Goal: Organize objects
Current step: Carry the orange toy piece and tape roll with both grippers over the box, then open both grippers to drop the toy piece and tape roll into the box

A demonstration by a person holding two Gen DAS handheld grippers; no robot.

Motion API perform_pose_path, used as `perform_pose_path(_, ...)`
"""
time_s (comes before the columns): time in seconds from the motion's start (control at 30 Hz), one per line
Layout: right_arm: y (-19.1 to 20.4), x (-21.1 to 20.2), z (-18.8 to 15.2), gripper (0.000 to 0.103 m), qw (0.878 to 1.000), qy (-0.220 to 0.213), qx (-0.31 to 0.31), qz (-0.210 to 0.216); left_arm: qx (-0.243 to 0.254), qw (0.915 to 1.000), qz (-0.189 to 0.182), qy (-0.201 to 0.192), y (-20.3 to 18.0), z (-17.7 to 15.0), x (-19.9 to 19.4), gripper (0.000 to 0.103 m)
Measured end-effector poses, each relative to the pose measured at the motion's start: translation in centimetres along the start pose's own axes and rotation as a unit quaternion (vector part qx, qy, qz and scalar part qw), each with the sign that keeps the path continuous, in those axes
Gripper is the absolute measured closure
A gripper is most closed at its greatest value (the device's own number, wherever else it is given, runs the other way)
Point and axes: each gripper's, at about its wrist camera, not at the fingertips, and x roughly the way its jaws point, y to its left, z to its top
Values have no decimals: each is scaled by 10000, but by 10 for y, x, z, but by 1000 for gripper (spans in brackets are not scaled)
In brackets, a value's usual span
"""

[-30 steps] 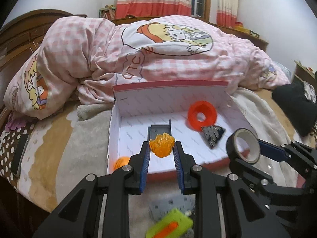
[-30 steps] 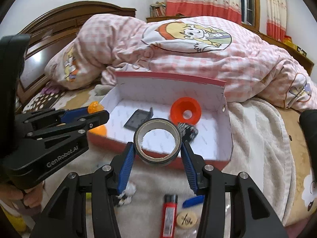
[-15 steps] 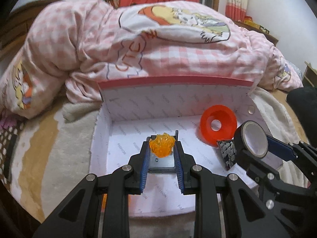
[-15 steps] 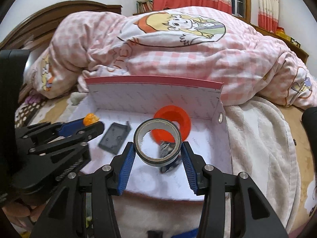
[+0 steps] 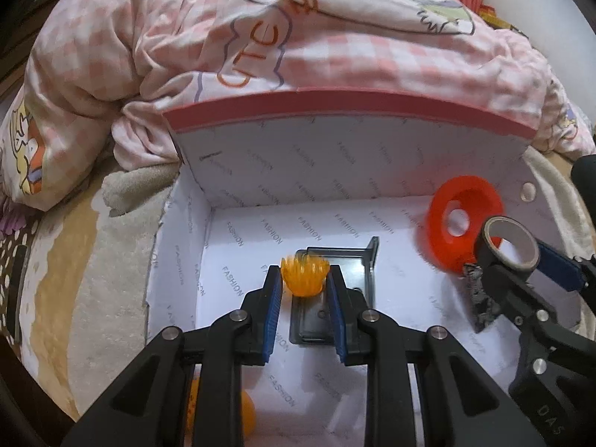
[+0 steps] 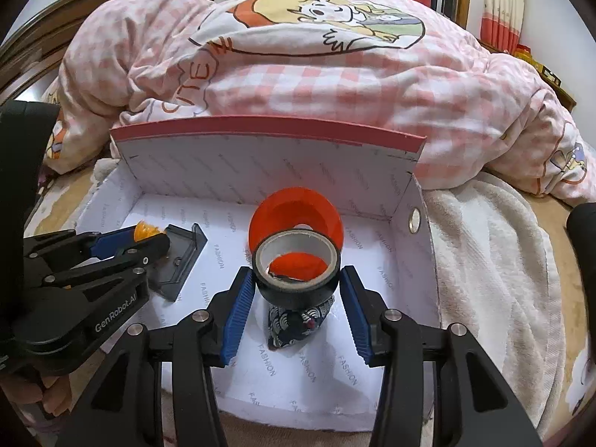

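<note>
Box point(image 5: 350, 171), white-lined with a red rim, sits open on the bed, its tall back wall against the pink checked quilt point(image 6: 335, 85). Near wall low; right wall carries one round snap point(image 6: 413, 219). Both grippers are over the box floor.

Left gripper point(image 5: 304, 283): fingers pressed on one spiky orange ball point(image 5: 304, 275), held above a dark grey plastic bracket point(image 5: 354, 272) lying flat mid-floor. Bare floor to the left of the bracket, up to the left wall, and along the back wall.

Right gripper point(image 6: 297, 290): fingers either side of one roll of black tape point(image 6: 297, 268), hole facing the camera, touching its sides and holding it up (a thin gap may show at the left pad; cannot tell for sure). Directly below the roll lies one dark patterned pouch point(image 6: 296, 326); behind it one orange ring point(image 6: 296, 219) stands tilted toward the back wall. Open floor between pouch and right wall, and in front toward the near wall.

Count in box: one bracket, one ring, one pouch. Held: one ball, one tape roll. One smooth orange ball point(image 5: 242, 413) shows under the left gripper at the near left corner. A cream towel point(image 6: 495, 260) lies right of the box.
</note>
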Motion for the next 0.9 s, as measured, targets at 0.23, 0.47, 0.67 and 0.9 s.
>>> perform_pose_path(0.23,-2,7,0,55,10000,58,-26,-58,181,9998,71,-74,-5,-1,0,79)
perform_pose_path(0.47,-1,7,-1,46,9999,5,-123,-52,172,9996,180,-166,-13,-4,-3,35)
perform_pose_path(0.67,-5,-2,-4,38,9998,-170,-119,-13,118,9997,68,-187,-12,-6,-9,28)
perform_pose_path(0.9,-1,-24,-5,38,9992,-372,-134,14,243,9992,28,-319,-18,-10,-28,28)
